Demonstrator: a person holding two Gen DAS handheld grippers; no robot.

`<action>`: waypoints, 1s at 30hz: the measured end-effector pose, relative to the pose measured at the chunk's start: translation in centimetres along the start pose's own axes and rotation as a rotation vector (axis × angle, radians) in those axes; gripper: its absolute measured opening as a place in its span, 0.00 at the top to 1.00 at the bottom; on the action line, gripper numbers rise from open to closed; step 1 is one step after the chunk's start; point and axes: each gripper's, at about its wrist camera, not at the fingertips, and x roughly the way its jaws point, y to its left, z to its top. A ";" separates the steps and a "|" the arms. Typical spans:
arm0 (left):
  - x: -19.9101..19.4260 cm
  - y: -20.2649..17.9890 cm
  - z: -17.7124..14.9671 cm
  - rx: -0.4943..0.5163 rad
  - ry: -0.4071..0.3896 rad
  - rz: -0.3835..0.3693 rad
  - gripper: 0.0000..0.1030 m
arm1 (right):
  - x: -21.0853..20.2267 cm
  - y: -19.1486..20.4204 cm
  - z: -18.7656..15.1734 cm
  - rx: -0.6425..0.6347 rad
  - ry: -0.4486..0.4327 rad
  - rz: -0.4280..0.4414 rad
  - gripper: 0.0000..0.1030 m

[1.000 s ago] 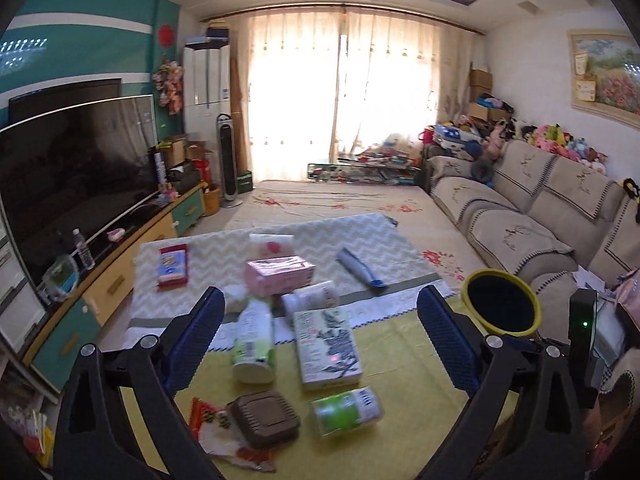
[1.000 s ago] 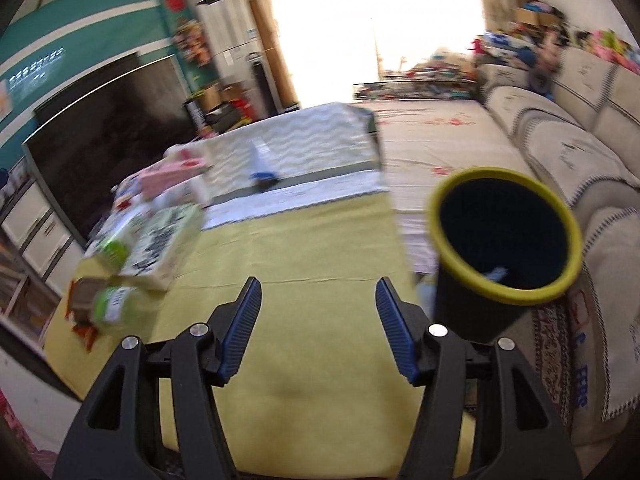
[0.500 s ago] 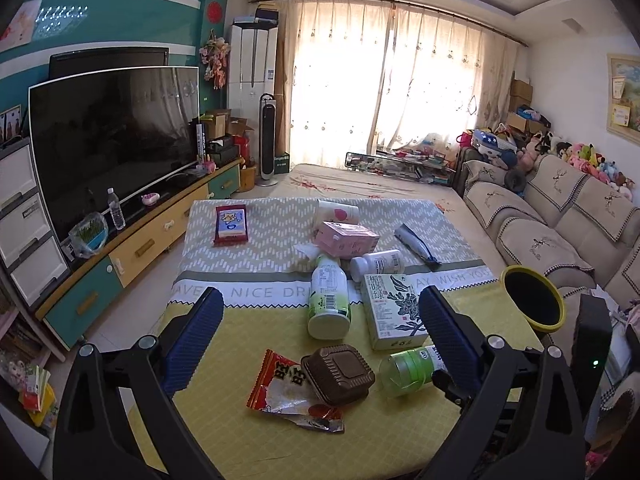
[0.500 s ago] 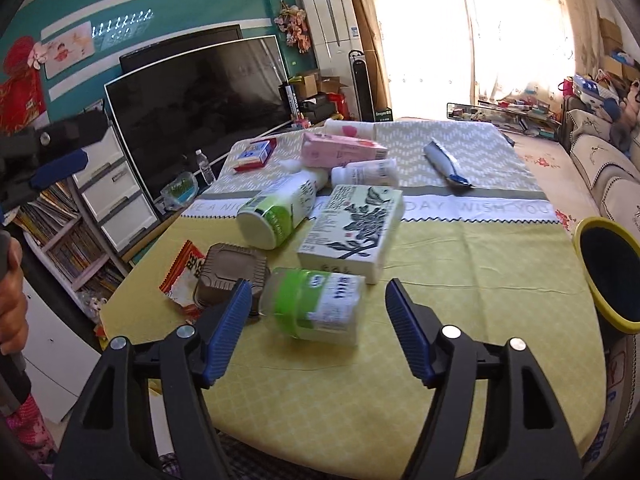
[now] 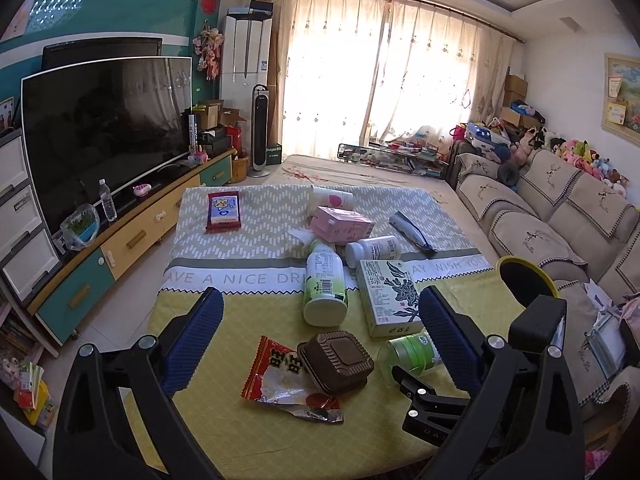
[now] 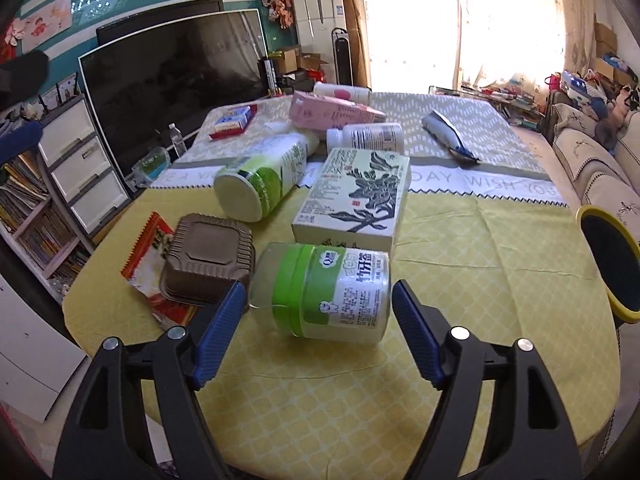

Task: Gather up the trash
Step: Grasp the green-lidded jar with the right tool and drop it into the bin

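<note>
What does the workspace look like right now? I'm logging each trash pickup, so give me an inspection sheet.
Surface: table under a yellow and chevron cloth.
Job's things: clear jar lying on its side; brown box resting on a red wrapper; yellow-rimmed bin at the table's edge.
Clutter: green bottle, leaf-print carton, pink carton.
Grippers: right gripper open, jaws just widened, flanking the jar without touching; left gripper open, empty.
Cables: nothing seen.
Surroundings: television, sofa, curtained window.

Left gripper (image 5: 320, 320): jaws spread wide, pointing downward, nothing between them.
Right gripper (image 6: 318, 308): jaws just opening, apart, tilted down, pads pressing nothing.
</note>
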 end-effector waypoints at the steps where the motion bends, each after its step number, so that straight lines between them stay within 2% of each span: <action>1: 0.1 -0.1 0.0 0.000 0.002 -0.001 0.06 | 0.2 0.0 0.0 -0.001 -0.001 -0.004 0.30; 10: 0.5 -0.3 -0.5 -0.004 0.014 -0.004 0.06 | 0.6 -0.1 -0.2 -0.021 -0.013 -0.014 0.33; 20: 1.0 -0.5 -0.5 -0.001 0.022 0.003 0.06 | -2.5 -1.3 -0.1 -0.049 -0.081 0.005 0.33; 26: 1.6 -1.5 -0.5 0.011 0.034 -0.005 0.06 | -4.5 -4.5 0.1 -0.007 -0.132 -0.046 0.33; 30: 2.4 -2.3 -0.3 0.019 0.043 -0.017 0.06 | -5.6 -8.7 0.4 0.061 -0.163 -0.122 0.33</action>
